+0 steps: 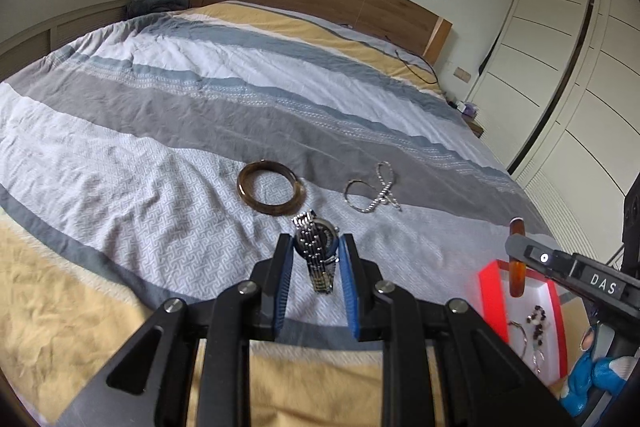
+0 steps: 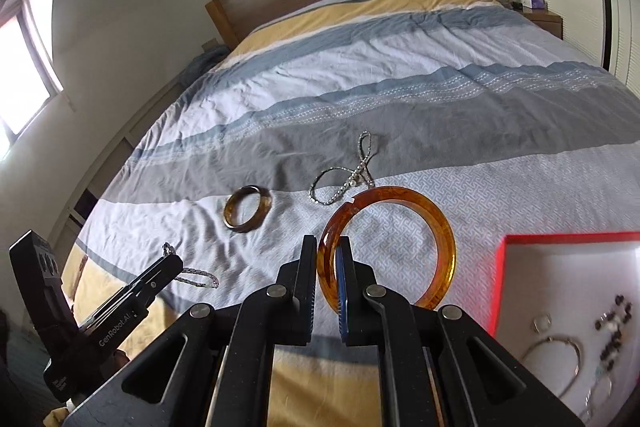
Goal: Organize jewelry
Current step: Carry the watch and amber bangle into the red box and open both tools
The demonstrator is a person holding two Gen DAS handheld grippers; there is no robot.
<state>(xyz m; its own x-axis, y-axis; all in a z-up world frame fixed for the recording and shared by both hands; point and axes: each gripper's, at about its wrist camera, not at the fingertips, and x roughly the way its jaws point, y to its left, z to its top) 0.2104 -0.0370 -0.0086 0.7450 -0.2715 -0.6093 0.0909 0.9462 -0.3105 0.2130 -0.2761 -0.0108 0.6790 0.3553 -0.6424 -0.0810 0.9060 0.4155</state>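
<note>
the left gripper (image 1: pixel 317 259) is clamping a silver metal-link wristwatch (image 1: pixel 316 251) while the right gripper (image 2: pixel 327 267) is pinching a translucent amber bangle (image 2: pixel 386 247), seemingly both bound for the red-rimmed white jewelry box (image 2: pixel 560 239).

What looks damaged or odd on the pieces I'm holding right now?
The amber bangle in the right tongs has a gap in its ring at the upper left, either a break or an opening. The watch in the left tongs looks fine.

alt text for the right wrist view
The right gripper holds an amber bangle above a striped bed. A brown bangle and silver chain lie beyond; a red box of jewelry sits right.
</note>
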